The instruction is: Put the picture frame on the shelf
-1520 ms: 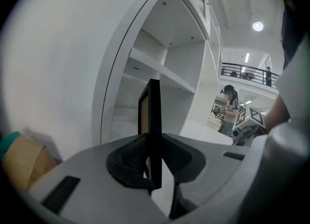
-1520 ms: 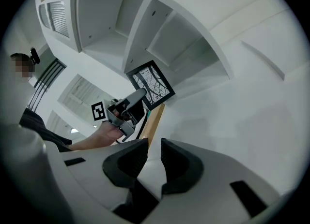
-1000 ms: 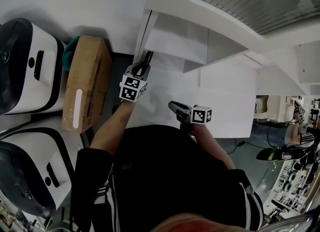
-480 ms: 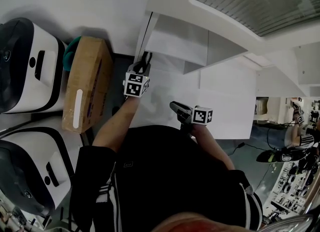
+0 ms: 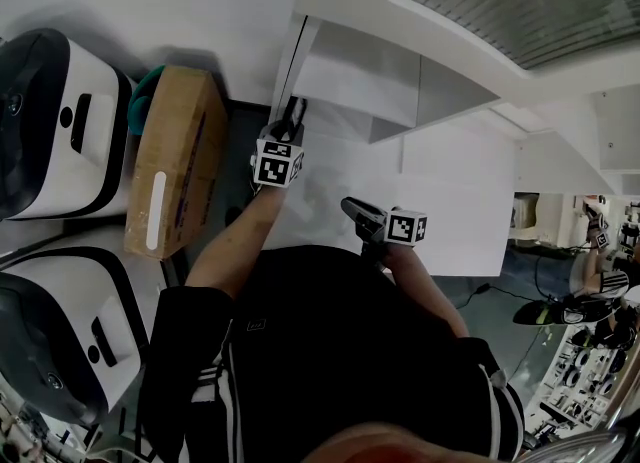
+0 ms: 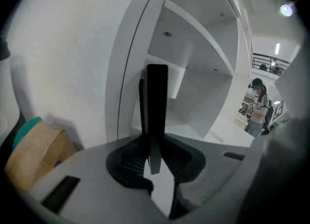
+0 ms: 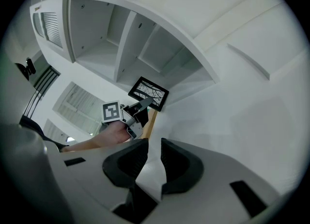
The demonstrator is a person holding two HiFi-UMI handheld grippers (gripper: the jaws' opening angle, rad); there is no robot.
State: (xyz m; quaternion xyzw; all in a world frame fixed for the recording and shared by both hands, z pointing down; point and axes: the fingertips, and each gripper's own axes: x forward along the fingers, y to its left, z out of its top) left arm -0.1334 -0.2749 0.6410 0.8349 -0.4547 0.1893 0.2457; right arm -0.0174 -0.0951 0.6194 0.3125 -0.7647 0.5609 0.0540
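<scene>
White shelf sits at 12 o'clock, left gripper pinches the picture frame edge-on to slot it in, right gripper is open and empty.

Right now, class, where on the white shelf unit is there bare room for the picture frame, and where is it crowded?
The bay ahead of the picture frame, beside the side panel, is bare, as is the wide ledge in front. Crowded: the floor left of the unit, with a cardboard box and two white machines.

I'm seeing a black picture frame with a black-and-white branchy print, an all-white shelf, and a brown cardboard box with a white stripe.
</scene>
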